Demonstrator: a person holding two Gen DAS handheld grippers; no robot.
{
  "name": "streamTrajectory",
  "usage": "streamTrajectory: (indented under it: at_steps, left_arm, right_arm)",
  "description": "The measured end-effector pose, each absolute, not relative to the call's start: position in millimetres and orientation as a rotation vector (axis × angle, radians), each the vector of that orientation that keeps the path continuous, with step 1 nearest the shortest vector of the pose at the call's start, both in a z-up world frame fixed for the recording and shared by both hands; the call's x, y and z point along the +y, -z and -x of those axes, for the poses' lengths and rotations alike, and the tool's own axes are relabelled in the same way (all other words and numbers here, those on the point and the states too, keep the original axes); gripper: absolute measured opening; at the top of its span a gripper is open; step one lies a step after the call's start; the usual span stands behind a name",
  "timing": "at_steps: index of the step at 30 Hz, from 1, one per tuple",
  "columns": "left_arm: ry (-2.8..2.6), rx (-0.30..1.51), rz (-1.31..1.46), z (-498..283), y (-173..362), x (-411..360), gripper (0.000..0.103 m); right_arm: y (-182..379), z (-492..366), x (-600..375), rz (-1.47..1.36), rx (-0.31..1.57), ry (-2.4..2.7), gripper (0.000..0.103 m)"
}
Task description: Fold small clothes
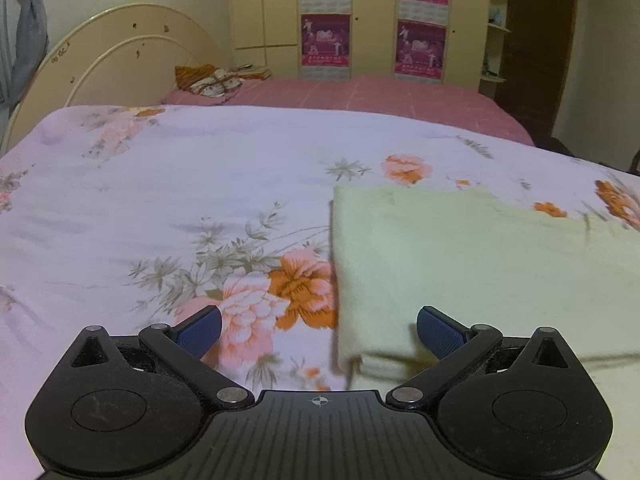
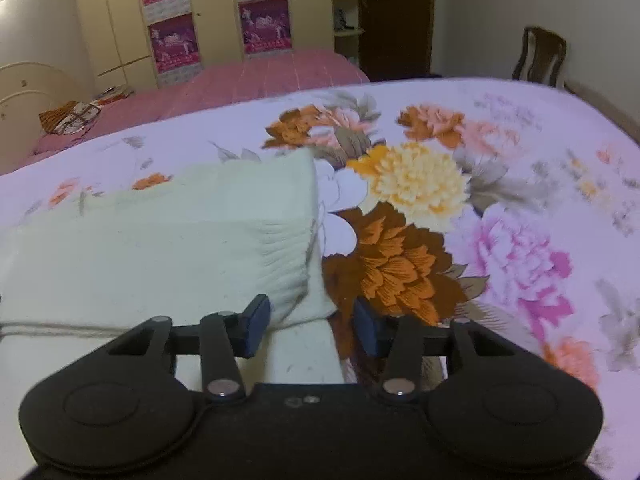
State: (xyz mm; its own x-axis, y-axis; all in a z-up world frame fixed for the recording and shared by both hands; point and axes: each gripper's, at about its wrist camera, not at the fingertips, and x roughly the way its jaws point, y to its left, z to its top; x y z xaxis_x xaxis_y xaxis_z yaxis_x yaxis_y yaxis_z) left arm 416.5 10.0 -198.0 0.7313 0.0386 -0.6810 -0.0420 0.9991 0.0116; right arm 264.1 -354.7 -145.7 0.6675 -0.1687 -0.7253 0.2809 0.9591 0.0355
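A pale cream knitted garment (image 1: 460,264) lies folded on the floral bedsheet (image 1: 160,200). In the left wrist view its near left corner sits between my open fingers; my left gripper (image 1: 319,330) is open just above that corner. In the right wrist view the same garment (image 2: 160,248) shows its ribbed right edge, and its near right corner lies between the pads of my right gripper (image 2: 312,326), which is open. Neither gripper is closed on the cloth.
A second bed with a pink cover (image 1: 360,96) and a patterned pillow (image 1: 216,80) stands behind. A cream headboard (image 1: 120,56) is at the far left, wardrobes with posters (image 1: 372,20) at the back, a wooden chair (image 2: 540,56) at the far right.
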Motion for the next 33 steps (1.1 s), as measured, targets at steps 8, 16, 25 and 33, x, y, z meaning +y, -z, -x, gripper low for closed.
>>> streamTrajectory:
  at_steps: [8,16,25,33]
  left_arm:
    - [0.049,0.723,-0.019,-360,176,-13,0.103]
    - [0.055,0.818,-0.045,-332,206,-24,0.103]
    - [0.011,0.82,0.012,-307,216,-2,0.103]
    - [0.07,0.832,-0.004,-250,203,-9,0.103]
  right_arm:
    - [133,-233,-313,-0.135,0.799,0.101,0.046]
    - [149,-218,-313,-0.154,0.846,0.085,0.046]
    - [164,-209,-338,-0.068,0.875,0.168,0.043]
    - [144,-161,-300,-0.069,0.859,-0.021,0.045]
